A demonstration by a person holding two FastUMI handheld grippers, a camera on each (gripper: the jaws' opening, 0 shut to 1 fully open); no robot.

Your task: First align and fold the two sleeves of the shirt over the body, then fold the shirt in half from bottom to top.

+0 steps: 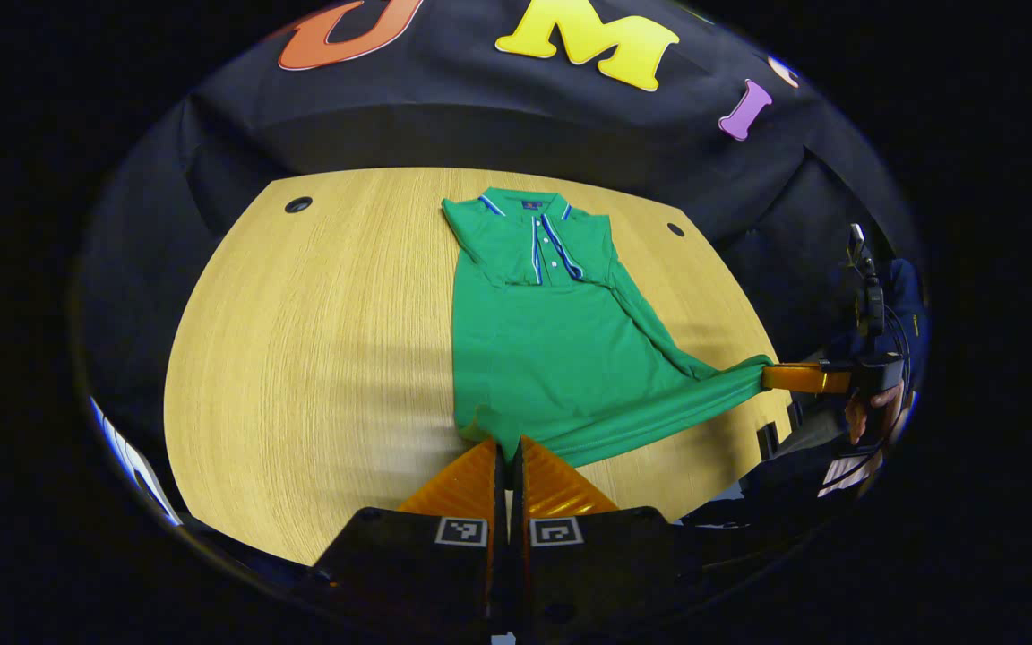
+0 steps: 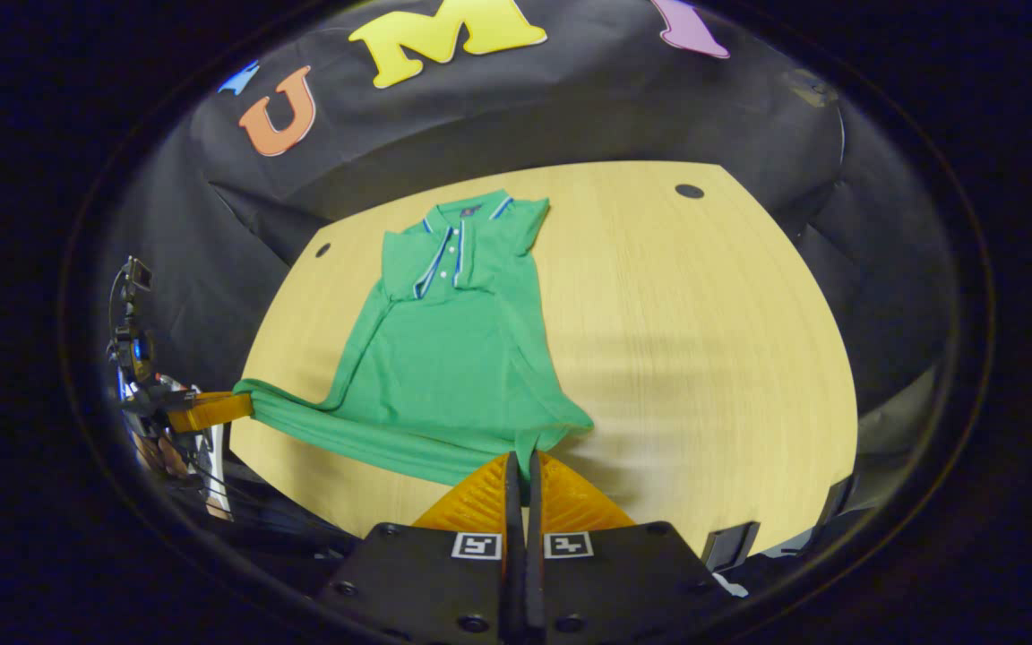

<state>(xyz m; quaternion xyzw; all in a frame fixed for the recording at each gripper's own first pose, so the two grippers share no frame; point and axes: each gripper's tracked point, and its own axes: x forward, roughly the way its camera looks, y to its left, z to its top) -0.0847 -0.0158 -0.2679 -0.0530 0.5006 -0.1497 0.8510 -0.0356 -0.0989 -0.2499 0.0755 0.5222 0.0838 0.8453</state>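
Left gripper [image 1: 509, 445] and right gripper [image 2: 525, 459] each pinch a bottom corner of the green shirt [image 1: 552, 349] on the table [image 1: 319, 358], collar far

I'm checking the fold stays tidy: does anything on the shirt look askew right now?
Yes. The shirt's bottom hem is stretched between the left gripper and right gripper, and sags unevenly instead of lying straight.

Both views low, near table [image 1: 319, 358] edge, facing wall; share shirt [image 1: 552, 349].
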